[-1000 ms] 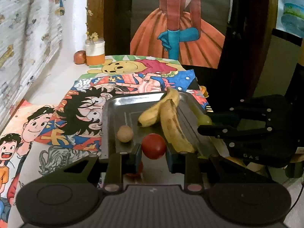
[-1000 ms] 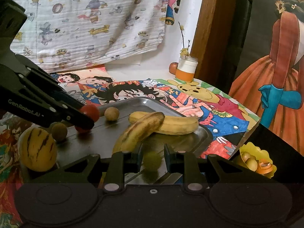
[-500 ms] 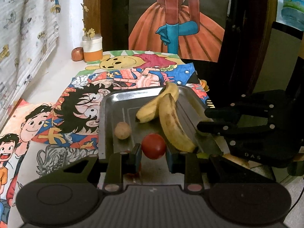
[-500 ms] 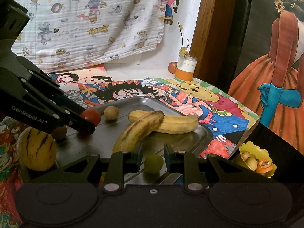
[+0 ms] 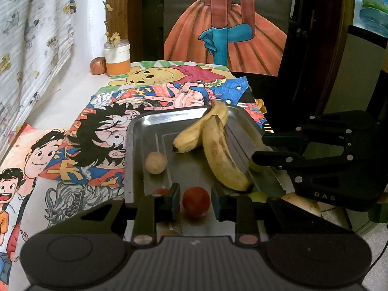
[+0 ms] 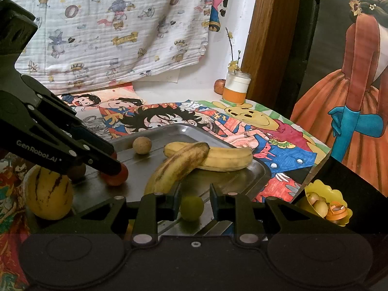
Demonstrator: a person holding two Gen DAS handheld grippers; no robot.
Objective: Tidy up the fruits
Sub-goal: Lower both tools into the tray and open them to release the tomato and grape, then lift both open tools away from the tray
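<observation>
A steel tray (image 5: pixel 155 123) (image 6: pixel 184 131) holds two bananas (image 5: pixel 218 150) (image 6: pixel 184 162) and a small tan round fruit (image 5: pixel 156 162) (image 6: pixel 142 145). My left gripper (image 5: pixel 196 201) has its jaws open around a red tomato (image 5: pixel 196 201) resting on the tray; gaps show on both sides. The tomato also shows in the right wrist view (image 6: pixel 116 178). My right gripper (image 6: pixel 192 208) stands open around a small green fruit (image 6: pixel 192 208) at the tray's near edge, with a gap on each side.
A yellow striped melon (image 6: pixel 48 196) and a brown fruit (image 6: pixel 77 171) sit on the tray's left end. A jar (image 5: pixel 117 58) and a small apple (image 5: pixel 98 65) stand at the back wall. A yellow bowl (image 6: pixel 325 206) of small items sits right of the table's edge.
Both grippers have opened slightly: the tomato and the green fruit now sit loose between the jaws, lower on the tray. The left gripper has come down toward the tray.
</observation>
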